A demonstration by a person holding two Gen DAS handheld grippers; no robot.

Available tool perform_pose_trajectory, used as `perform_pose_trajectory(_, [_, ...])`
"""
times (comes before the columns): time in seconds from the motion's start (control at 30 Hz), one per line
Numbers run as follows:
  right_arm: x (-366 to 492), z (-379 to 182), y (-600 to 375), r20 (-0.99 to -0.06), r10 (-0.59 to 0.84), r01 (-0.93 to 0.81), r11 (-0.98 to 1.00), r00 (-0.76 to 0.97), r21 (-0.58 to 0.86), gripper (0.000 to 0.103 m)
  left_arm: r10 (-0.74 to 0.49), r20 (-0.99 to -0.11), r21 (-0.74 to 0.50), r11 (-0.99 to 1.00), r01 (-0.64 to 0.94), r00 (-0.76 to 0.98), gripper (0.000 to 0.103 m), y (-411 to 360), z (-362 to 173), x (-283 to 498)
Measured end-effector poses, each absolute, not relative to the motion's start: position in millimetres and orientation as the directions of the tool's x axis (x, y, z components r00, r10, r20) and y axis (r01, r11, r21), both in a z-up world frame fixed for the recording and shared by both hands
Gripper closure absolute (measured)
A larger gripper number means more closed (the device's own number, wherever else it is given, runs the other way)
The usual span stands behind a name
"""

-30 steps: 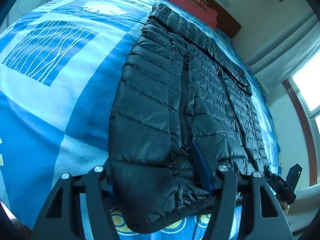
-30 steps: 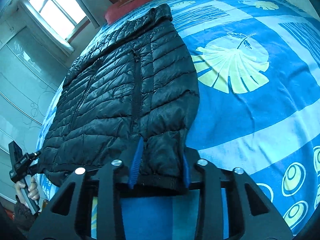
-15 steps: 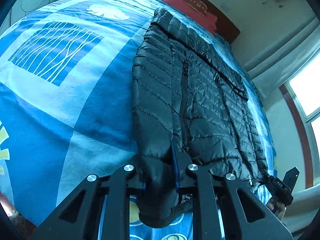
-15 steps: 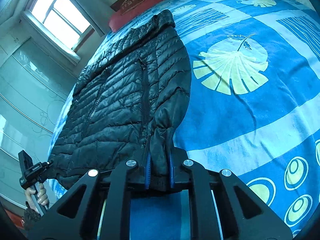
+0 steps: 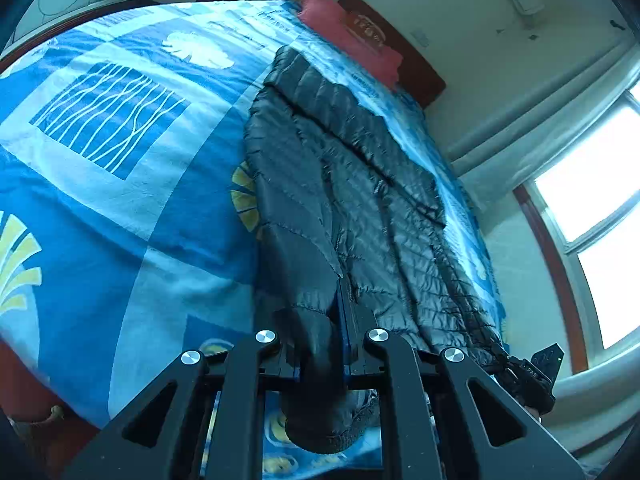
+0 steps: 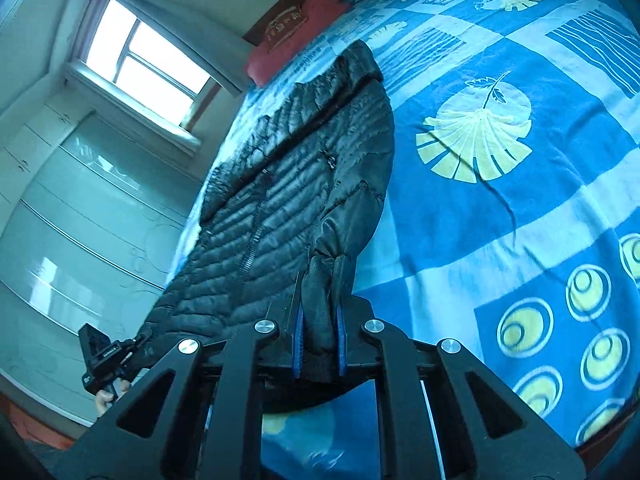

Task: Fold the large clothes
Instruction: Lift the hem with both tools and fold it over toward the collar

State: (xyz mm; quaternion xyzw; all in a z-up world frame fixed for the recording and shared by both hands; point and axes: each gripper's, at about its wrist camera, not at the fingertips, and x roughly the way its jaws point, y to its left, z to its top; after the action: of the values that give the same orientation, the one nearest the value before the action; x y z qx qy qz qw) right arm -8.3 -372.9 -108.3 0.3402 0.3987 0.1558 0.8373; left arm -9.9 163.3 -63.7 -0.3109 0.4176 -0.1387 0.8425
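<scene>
Left tool (image 5: 320,344): clenched on the hem of the black puffer jacket (image 5: 360,200), which extends forward from the fingers along the bed (image 5: 120,184). Right tool (image 6: 318,336): clenched on the opposite hem corner; the jacket (image 6: 280,200) runs ahead and to its left. A red pillow (image 6: 296,36) lies beyond the collar at the far end.

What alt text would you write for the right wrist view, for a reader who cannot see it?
The right hand-held gripper is shut on the hem of a black puffer jacket lying lengthwise on a blue patterned bedspread. A red pillow lies beyond it, a window at upper left.
</scene>
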Motion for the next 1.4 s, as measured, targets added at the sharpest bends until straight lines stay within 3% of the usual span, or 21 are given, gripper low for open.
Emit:
perform_pose_trajectory(0.83, [-87.4, -43.8, -385.1, -0.461, 0.571, -0.028, 0.648, 0.679, 0.761, 0.092, -0.539, -0.517, -0.701, 0.712, 0.032, 0.665, 0.092, 171.9, 6.7, -96.5])
perform_pose_trajectory(1.17, [-40.2, -21.1, -374.6, -0.392, 0.619, -0.124, 0.625, 0.68, 0.771, 0.092, -0.564, -0.502, -0.709, 0.702, 0.06, 0.656, 0.092, 179.9, 15.8, -46.6])
perform_pose_trajectory(1.4, [52.5, 10.5, -375.1, -0.32, 0.658, -0.189, 0.581, 0.681, 0.792, 0.092, -0.574, -0.475, -0.711, 0.697, 0.093, 0.668, 0.092, 182.9, 31.4, 27.0])
